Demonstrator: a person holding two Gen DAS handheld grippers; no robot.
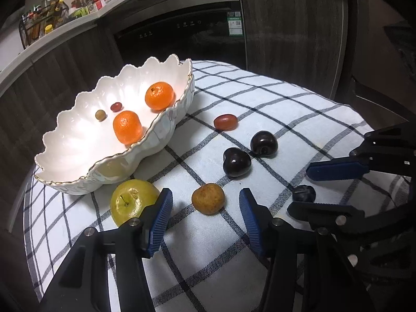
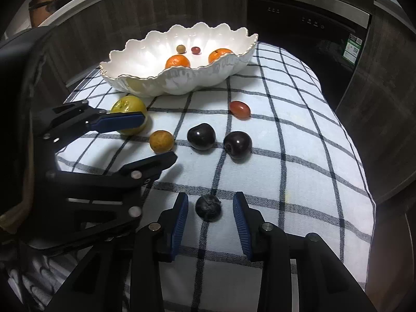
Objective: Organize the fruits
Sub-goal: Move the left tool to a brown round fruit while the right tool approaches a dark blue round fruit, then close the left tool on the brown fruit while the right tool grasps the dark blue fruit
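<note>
A white scalloped bowl (image 1: 78, 140) (image 2: 124, 52) holds two oranges (image 1: 127, 127), a red grape and a green grape. On the checked cloth lie a yellow-green apple (image 1: 130, 200) (image 2: 127, 106), a brown round fruit (image 1: 208, 199) (image 2: 161, 141), two dark plums (image 1: 236, 161) (image 2: 201, 136), a red oval fruit (image 1: 225, 122) (image 2: 239, 109) and a small dark fruit (image 1: 303, 193) (image 2: 208, 207). My left gripper (image 1: 205, 202) is open with the brown fruit between its fingertips. My right gripper (image 2: 210, 205) is open with the small dark fruit between its fingertips.
The cloth (image 2: 299, 156) covers a small table whose edges drop off on all sides. Dark cabinets and an oven (image 1: 182, 28) stand behind. A shelf with bottles (image 1: 52, 13) is at the upper left.
</note>
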